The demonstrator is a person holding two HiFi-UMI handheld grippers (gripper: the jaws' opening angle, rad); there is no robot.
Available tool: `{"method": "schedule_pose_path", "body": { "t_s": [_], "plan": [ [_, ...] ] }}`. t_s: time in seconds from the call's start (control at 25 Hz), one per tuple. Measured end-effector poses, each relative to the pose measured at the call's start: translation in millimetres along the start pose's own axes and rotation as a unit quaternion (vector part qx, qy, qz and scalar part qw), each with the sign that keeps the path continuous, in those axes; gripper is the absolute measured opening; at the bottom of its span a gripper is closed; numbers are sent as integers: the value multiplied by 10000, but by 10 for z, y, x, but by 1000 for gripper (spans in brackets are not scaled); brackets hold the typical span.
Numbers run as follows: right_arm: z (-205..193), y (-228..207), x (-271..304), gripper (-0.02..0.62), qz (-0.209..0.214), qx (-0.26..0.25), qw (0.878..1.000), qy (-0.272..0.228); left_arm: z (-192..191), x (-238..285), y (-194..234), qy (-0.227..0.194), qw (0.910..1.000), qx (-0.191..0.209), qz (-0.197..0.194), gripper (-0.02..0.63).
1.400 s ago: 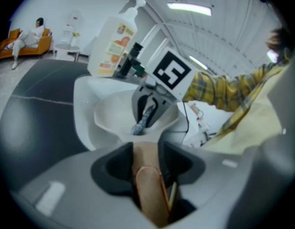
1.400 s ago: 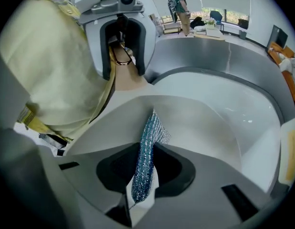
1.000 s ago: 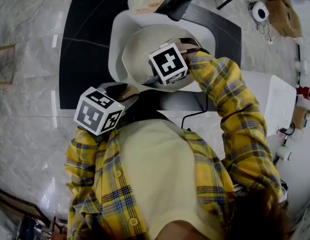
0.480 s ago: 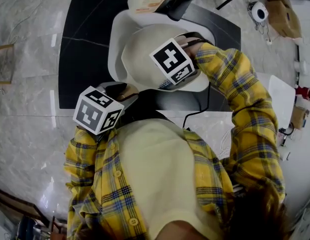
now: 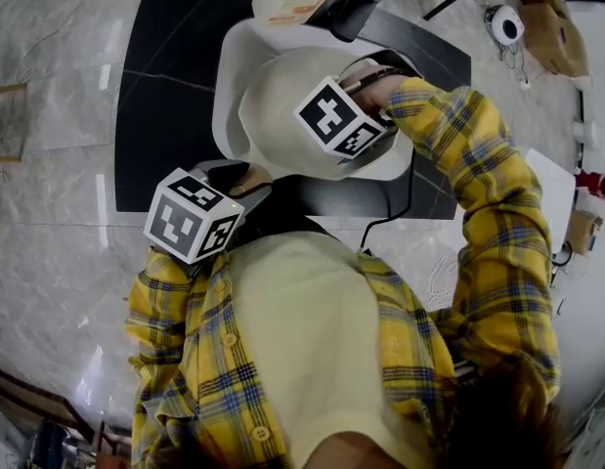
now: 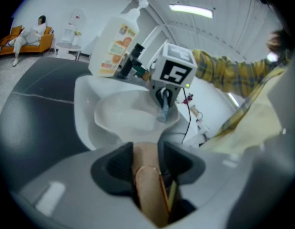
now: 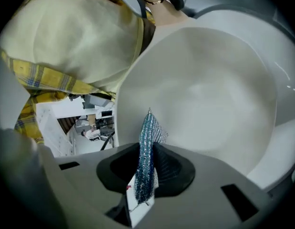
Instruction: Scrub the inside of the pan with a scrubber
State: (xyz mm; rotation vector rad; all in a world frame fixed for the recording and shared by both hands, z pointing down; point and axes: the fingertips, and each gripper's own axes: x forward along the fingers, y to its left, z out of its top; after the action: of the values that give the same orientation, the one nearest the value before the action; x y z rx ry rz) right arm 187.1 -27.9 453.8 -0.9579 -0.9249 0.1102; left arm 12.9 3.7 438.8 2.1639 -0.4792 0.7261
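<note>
Left tongs (image 6: 145, 157): clamping shut on the tan handle (image 6: 148, 194) of the cream pan (image 5: 282, 101), which is sitting in a white basin (image 5: 227, 66) on the dark surface (image 5: 170, 86). Right tongs (image 7: 146, 152): pinching a glittery blue scrubber (image 7: 148, 128), which is pointing into the pan's inside; contact unclear.

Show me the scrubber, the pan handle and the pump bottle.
scrubber (image 7: 144, 151), right gripper view, sparkly blue part between the jaws
pan handle (image 6: 148, 191), left gripper view, wooden end between the jaws
pump bottle (image 6: 112, 46), left gripper view, labelled body
</note>
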Motion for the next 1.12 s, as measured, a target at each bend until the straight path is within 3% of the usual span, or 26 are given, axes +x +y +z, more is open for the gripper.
{"method": "schedule_pose_path", "body": {
  "t_s": [0.16,0.4,0.68,1.12],
  "plan": [
    [-234,-158,88,84,-315,239,9970,668,-1,2,0,1,10000,12,9,199],
    [-404,-388,129,84,-817,490,9905,996,-5,-4,0,-4,10000,10,-4,199],
    [-529,-708,89,84,-1654,530,9767,1259,3,-7,-7,-8,10000,1,-8,199],
    [-555,-1211,-29,84,-3006,593,9451,1134,3,-2,0,-24,10000,-36,-35,199]
  ]
}}
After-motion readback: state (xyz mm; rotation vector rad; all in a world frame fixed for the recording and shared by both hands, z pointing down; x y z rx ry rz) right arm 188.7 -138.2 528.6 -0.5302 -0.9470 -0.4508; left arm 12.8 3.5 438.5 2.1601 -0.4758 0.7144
